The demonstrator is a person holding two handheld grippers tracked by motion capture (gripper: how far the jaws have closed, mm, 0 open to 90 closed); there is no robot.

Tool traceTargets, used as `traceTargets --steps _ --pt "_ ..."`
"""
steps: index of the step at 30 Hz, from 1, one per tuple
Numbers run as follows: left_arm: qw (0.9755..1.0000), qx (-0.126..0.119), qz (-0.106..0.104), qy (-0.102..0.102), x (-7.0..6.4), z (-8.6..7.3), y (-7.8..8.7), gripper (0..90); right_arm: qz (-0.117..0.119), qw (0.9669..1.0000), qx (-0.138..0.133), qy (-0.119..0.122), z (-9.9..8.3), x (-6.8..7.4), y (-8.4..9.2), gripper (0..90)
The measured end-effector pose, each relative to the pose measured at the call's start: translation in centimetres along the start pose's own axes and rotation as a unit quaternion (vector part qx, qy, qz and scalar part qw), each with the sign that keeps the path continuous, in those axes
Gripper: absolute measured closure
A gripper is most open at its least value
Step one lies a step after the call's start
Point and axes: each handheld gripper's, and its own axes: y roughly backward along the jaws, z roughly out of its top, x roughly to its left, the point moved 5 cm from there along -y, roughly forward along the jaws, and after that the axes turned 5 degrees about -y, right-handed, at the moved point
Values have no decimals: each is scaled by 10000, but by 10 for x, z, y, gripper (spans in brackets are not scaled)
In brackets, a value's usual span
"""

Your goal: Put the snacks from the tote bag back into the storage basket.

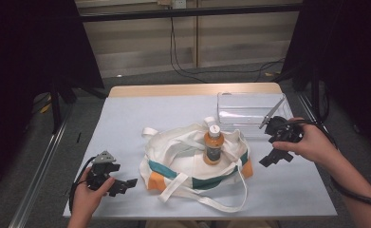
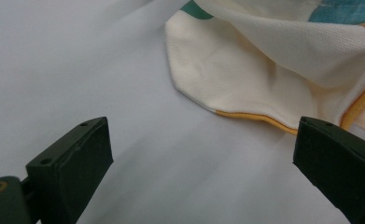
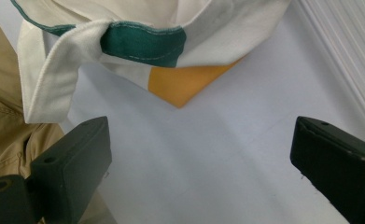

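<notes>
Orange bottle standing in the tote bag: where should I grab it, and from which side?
Probably at the neck just under the white cap of the orange bottle. It stands upright, and the rim and straps of the tote bag wrap its lower body, leaving the top free. Come from the right with the right gripper, which is nearer and has its jaws open and empty, approaching level above the bag's rim.

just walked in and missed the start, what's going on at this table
A person sits at a table with a two-jaw gripper in each hand. A cream tote bag with green and orange panels lies in the middle, and an orange bottle stands in its opening. The left gripper rests near the bag's left corner, the right gripper hangs beside its right edge. Both are open and hold nothing. A clear plastic bin sits behind.
</notes>
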Motion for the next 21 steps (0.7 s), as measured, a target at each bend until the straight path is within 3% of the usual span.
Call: traceTargets --steps 21 --pt "10000 -47 34 63 1 0 2 43 11 9995 -36 318 38 17 16 46"
